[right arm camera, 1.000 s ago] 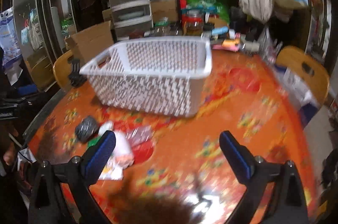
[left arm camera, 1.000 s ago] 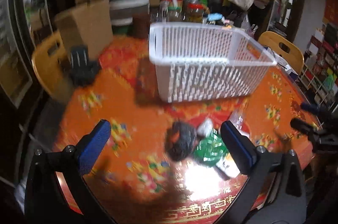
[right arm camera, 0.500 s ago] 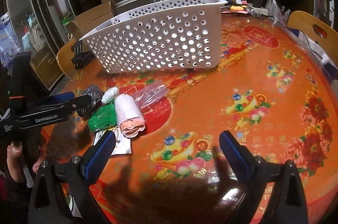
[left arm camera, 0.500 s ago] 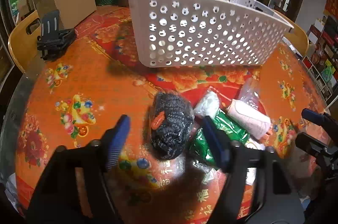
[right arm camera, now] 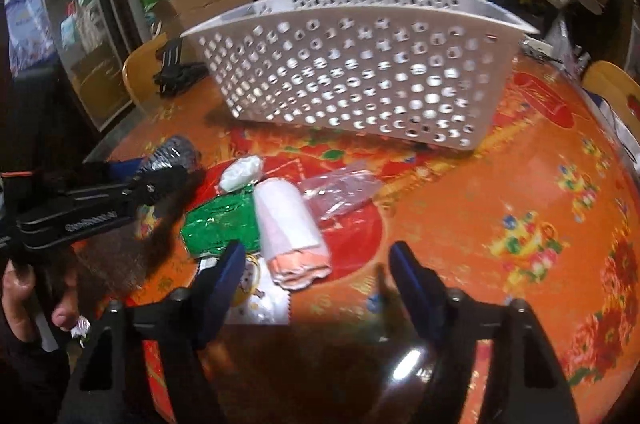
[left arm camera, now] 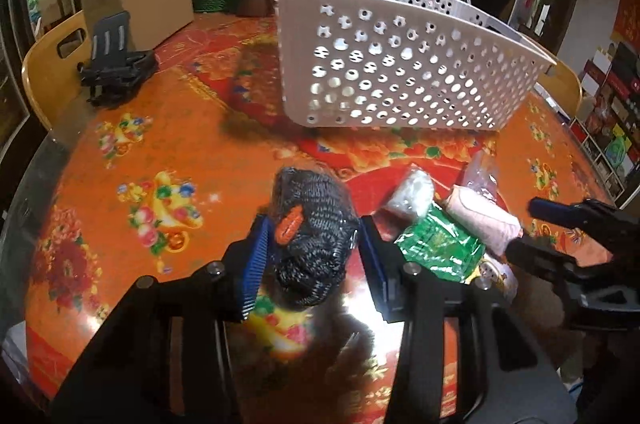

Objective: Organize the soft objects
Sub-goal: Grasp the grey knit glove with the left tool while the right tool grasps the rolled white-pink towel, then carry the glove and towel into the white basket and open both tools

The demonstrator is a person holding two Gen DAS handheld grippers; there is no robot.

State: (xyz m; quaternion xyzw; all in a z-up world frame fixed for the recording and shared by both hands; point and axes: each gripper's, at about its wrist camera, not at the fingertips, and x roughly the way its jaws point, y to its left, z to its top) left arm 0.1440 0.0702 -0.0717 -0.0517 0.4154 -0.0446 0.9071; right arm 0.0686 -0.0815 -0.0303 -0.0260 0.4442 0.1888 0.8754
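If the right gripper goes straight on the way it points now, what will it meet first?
Most likely the pink rolled cloth, lying just ahead of the right gripper between its closing, still empty jaws, nearer the left finger. Depth is hard to judge here.

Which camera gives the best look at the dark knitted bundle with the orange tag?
The left wrist view. There the dark knitted bundle fills the centre, orange tag showing, between the closing jaws of the left hand-held gripper, whose pads touch its sides. In the right wrist view only its grey top peeks out behind that gripper.
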